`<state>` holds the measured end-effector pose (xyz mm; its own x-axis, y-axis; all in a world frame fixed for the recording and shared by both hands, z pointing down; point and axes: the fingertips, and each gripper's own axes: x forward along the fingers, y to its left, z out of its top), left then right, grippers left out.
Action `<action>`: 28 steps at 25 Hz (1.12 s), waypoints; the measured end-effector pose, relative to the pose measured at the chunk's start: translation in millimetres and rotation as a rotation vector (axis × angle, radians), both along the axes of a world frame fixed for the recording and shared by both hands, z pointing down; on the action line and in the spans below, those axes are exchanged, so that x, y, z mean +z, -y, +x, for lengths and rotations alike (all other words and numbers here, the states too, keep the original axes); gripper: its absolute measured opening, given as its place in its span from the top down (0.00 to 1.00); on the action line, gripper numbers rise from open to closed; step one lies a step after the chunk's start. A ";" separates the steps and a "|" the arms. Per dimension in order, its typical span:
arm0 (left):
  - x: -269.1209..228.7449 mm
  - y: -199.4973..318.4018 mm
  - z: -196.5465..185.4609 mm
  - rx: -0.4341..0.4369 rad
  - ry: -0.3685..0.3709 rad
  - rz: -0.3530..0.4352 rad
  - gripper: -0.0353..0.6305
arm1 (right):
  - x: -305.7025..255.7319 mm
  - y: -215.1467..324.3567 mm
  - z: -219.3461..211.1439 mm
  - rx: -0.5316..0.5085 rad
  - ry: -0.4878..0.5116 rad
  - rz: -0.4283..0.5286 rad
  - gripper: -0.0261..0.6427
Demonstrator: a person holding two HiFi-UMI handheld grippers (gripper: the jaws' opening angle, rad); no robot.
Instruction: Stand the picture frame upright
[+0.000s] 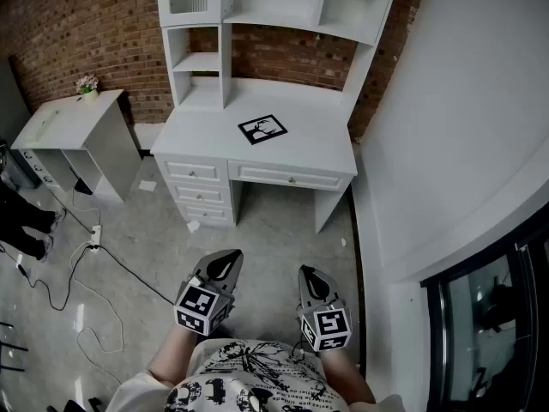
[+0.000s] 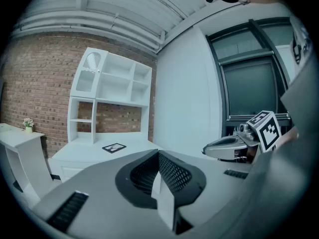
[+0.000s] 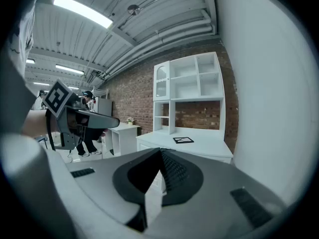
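A black picture frame (image 1: 262,129) lies flat on the white desk (image 1: 206,136), in the middle of its top; it also shows as the picture frame (image 2: 114,147) and the picture frame (image 3: 183,140) far ahead in both gripper views. My left gripper (image 1: 228,260) and right gripper (image 1: 307,274) hang side by side over the floor, well short of the desk. Both are shut with nothing between their jaws. The left gripper (image 2: 158,156) and right gripper (image 3: 160,153) point toward the desk.
A white hutch with shelves (image 1: 257,24) stands on the desk's back against the brick wall. A smaller white table (image 1: 64,127) with a flower pot (image 1: 87,85) stands at left. A cable and power strip (image 1: 93,239) lie on the floor. A white wall (image 1: 463,127) runs along the right.
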<state>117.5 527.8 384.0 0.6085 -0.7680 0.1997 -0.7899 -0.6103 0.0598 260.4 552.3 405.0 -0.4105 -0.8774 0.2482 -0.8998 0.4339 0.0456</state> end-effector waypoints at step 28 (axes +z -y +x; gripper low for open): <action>20.9 17.6 -16.8 -0.054 0.010 -0.055 0.94 | 20.1 25.5 15.8 0.049 0.027 -0.058 0.95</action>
